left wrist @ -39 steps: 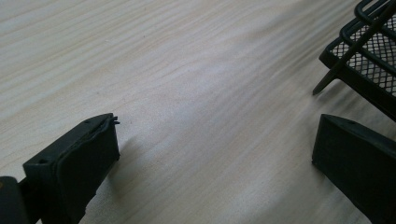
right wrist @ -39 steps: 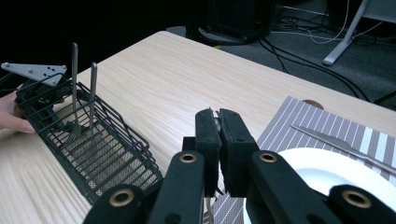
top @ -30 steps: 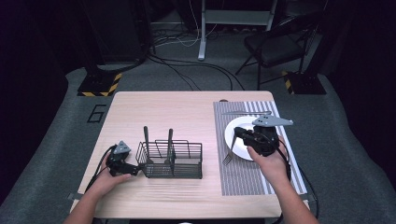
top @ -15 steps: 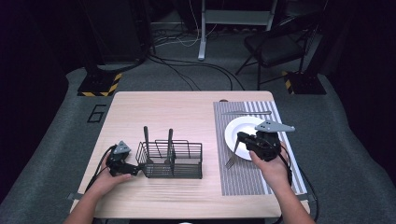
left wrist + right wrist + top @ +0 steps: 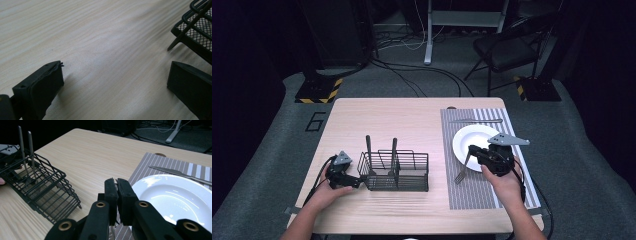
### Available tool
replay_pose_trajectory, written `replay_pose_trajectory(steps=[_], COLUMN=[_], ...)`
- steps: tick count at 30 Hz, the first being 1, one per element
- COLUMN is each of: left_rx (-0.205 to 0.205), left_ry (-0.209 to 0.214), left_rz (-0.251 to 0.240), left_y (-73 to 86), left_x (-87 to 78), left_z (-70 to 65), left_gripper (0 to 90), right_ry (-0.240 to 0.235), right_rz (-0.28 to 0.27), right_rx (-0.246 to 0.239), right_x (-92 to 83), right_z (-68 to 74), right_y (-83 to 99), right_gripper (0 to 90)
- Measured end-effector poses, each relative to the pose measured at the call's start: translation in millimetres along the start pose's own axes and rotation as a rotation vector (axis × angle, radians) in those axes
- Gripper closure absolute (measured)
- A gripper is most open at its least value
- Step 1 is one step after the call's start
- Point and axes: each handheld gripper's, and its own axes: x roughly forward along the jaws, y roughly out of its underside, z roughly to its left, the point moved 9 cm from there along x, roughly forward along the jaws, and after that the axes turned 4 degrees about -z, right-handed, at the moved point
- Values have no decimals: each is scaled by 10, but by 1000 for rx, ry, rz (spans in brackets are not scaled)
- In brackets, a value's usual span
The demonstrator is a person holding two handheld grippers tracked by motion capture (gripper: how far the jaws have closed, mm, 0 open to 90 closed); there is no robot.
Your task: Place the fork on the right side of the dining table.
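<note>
High view: two utensils [image 5: 380, 155], one plate [image 5: 462, 142].

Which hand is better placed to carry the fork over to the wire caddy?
The right. Its tongs are already shut on the fork beside the white plate. The left tongs stand open at the wire caddy's left end, holding nothing.

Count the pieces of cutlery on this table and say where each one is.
4. Two stand upright in the wire caddy: one, another. A fork hangs from the right gripper beside the plate. A knife lies on the mat behind it. The caddy might hide more.
</note>
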Motion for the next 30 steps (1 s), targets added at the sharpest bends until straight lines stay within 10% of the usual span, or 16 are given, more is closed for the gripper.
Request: replay_pose_trajectory(steps=[30], left_rx=[1], left_ry=[-1], left_rz=[-1], left_y=[-1], left_x=[0], left_z=[1], left_gripper=[2], right_ry=[65], right_rz=[-52], right_rx=[160], right_x=[-269], right_z=[-478], right_y=[305], right_gripper=[816])
